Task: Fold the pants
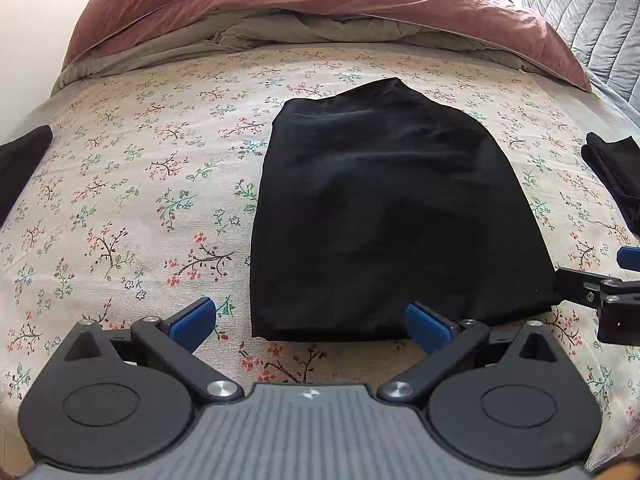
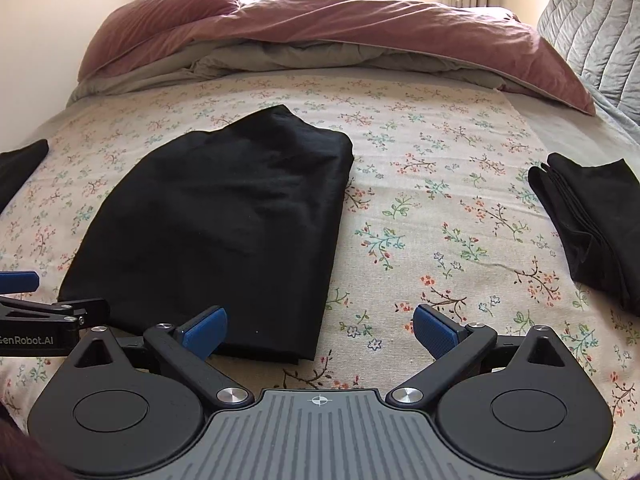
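Black pants (image 1: pixel 384 216) lie folded into a compact block on the floral bedsheet (image 1: pixel 140 200); the right wrist view has the same pants (image 2: pixel 224 224) left of centre. My left gripper (image 1: pixel 310 326) is open just short of the fold's near edge, its blue pads empty. Open as well, my right gripper (image 2: pixel 318 332) hovers at the pants' near right corner with nothing between its pads. Each gripper shows at the edge of the other's view: the right gripper (image 1: pixel 616 280) and the left gripper (image 2: pixel 24 300).
A second folded black garment (image 2: pixel 592 232) lies on the sheet to the right, and another dark cloth (image 2: pixel 20 168) at the far left. A pink duvet (image 2: pixel 320 36) is bunched at the head of the bed, with a grey quilted cushion (image 2: pixel 600 24) beside it.
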Demonstrator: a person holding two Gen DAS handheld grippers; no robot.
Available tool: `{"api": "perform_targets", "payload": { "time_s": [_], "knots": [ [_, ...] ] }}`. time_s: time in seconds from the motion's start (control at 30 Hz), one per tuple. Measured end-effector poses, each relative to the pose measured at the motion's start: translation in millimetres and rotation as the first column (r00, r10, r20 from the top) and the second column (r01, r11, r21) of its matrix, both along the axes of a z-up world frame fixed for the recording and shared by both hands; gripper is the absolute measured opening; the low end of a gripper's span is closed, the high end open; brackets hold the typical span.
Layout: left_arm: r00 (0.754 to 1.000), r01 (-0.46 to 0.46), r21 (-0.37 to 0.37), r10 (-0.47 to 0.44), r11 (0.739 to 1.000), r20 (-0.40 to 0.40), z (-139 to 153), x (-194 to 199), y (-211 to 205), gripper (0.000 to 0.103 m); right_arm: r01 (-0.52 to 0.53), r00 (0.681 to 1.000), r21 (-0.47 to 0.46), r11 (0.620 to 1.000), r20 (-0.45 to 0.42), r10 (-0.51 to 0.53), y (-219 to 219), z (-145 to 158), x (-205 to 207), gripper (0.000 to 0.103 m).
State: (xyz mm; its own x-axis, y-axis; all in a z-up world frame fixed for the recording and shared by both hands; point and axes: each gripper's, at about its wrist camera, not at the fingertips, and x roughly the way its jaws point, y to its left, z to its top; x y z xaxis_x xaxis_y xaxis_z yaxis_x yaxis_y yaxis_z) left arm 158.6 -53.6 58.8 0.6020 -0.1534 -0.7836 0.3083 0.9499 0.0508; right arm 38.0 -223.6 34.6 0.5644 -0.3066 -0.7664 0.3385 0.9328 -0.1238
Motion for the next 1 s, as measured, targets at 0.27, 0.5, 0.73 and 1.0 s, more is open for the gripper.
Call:
{"api": "perform_targets", "payload": {
  "time_s": [0.27, 0.5, 0.73, 1.0],
  "knots": [
    [1.000, 0.005, 0.003, -0.005, 1.000, -0.004, -2.0, 0.7, -2.5, 0.103, 0.000, 1.000, 0.003, 1.000, -0.001, 0.000, -0.4, -0.9, -0.1, 0.101],
    [1.000, 0.003, 0.003, -0.003, 1.000, -0.003, -2.1, 0.6, -3.1, 0.103, 0.000, 1.000, 0.003, 1.000, -0.002, 0.000, -0.6, -0.8, 0.4, 0.101],
    [1.000, 0.003, 0.003, -0.003, 1.000, -0.003, -2.1, 0.9, -2.7, 0.103, -0.002, 1.000, 0.003, 1.000, -0.002, 0.002, -1.2, -0.8, 0.7, 0.101],
    [1.000, 0.001, 0.003, -0.001, 1.000, -0.002, -2.4, 0.1, -3.3, 0.103, -0.001, 1.000, 0.003, 1.000, -0.003, 0.001, -0.4, -1.2, 1.1, 0.101]
  ]
}}
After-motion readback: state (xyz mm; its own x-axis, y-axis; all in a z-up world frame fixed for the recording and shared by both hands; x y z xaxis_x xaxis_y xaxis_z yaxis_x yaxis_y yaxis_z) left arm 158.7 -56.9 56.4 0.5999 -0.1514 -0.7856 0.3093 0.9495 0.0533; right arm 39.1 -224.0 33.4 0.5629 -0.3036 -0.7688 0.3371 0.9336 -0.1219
